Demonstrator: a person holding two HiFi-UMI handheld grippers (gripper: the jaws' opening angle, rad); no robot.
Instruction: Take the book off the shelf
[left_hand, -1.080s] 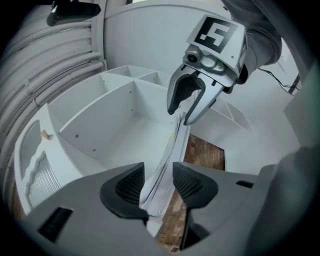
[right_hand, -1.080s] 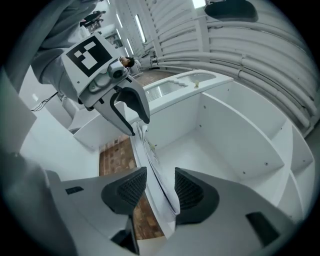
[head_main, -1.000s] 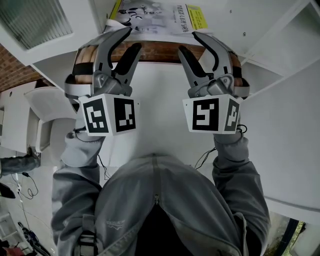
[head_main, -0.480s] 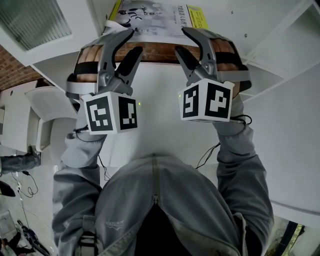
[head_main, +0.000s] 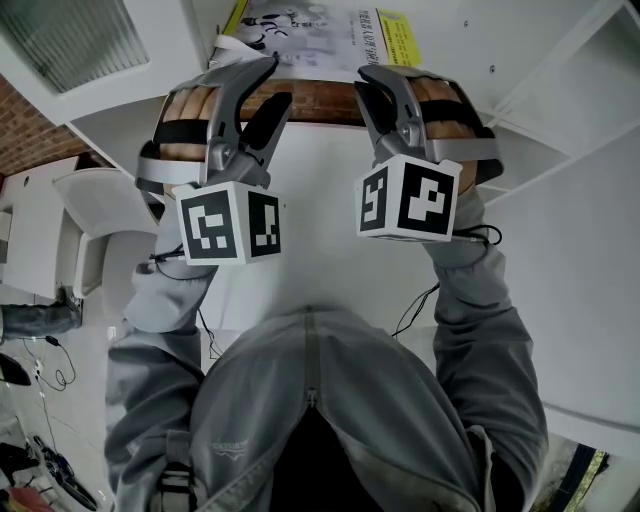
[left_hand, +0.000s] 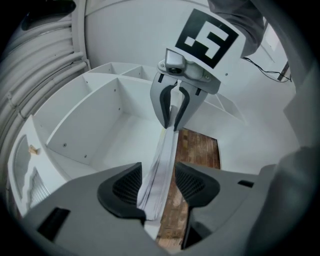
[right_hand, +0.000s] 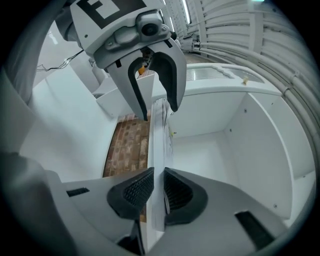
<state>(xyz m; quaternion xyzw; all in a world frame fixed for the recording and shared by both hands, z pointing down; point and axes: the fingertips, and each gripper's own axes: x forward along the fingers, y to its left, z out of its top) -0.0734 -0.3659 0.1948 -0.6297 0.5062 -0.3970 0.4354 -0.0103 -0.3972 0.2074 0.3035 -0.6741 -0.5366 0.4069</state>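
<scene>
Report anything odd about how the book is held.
The grip is lopsided: the right gripper, its fingers just closed, pinches the book, while the left gripper, its fingers just eased wider, stands open around it, so it only leans against one finger.

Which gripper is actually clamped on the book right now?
The right gripper: its jaws have just closed, pads pressing the book. The left gripper has just opened wider, jaws apart around it.
</scene>
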